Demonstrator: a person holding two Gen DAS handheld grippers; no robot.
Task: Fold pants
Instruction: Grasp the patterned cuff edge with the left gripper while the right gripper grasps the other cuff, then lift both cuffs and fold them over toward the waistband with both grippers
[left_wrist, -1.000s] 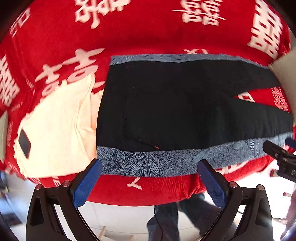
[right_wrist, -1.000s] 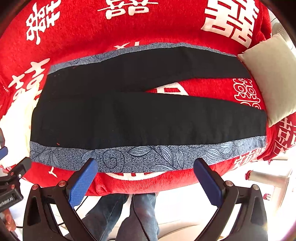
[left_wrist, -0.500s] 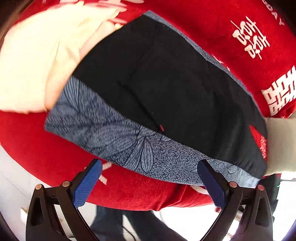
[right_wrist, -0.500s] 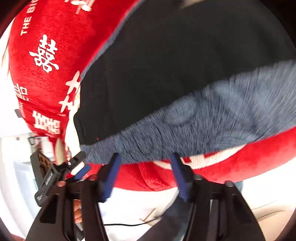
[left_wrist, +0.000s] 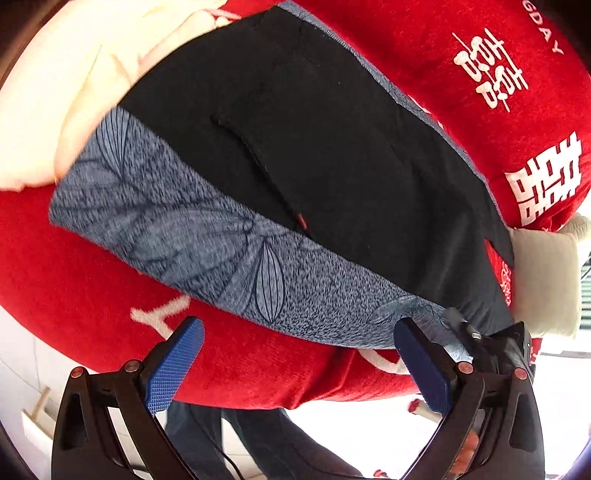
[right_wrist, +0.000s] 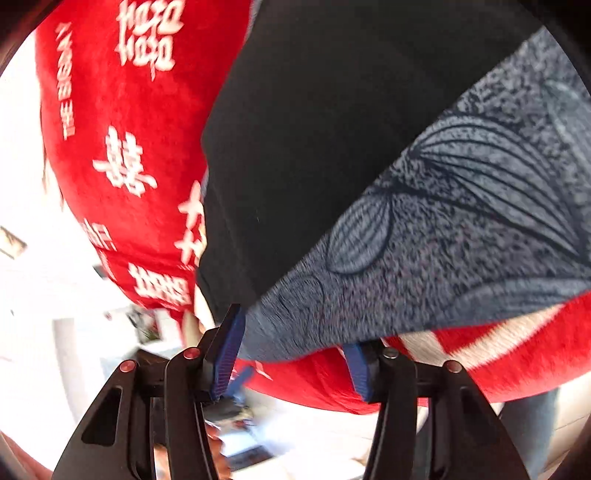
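The black pants (left_wrist: 332, 155) with a grey leaf-print side stripe (left_wrist: 229, 254) lie flat on a red blanket (left_wrist: 461, 48). My left gripper (left_wrist: 295, 365) is open, its blue pads just short of the stripe's near edge by the waist. In the right wrist view the pants (right_wrist: 332, 110) fill the frame, stripe (right_wrist: 461, 240) closest. My right gripper (right_wrist: 291, 354) is partly closed, its pads on either side of the stripe's near edge; I cannot tell whether they pinch it. It also shows at the left view's lower right (left_wrist: 491, 343).
A cream garment (left_wrist: 66, 81) lies on the blanket beside the waist. A beige cushion (left_wrist: 543, 280) sits past the leg ends. The blanket's front edge drops to a pale floor (left_wrist: 351, 435), where the person's jeans-clad legs (left_wrist: 258, 443) stand.
Both grippers have dropped and tilted toward the near stripe edge. The right gripper's fingers have narrowed from wide open and reached the cloth edge. The left stays open.
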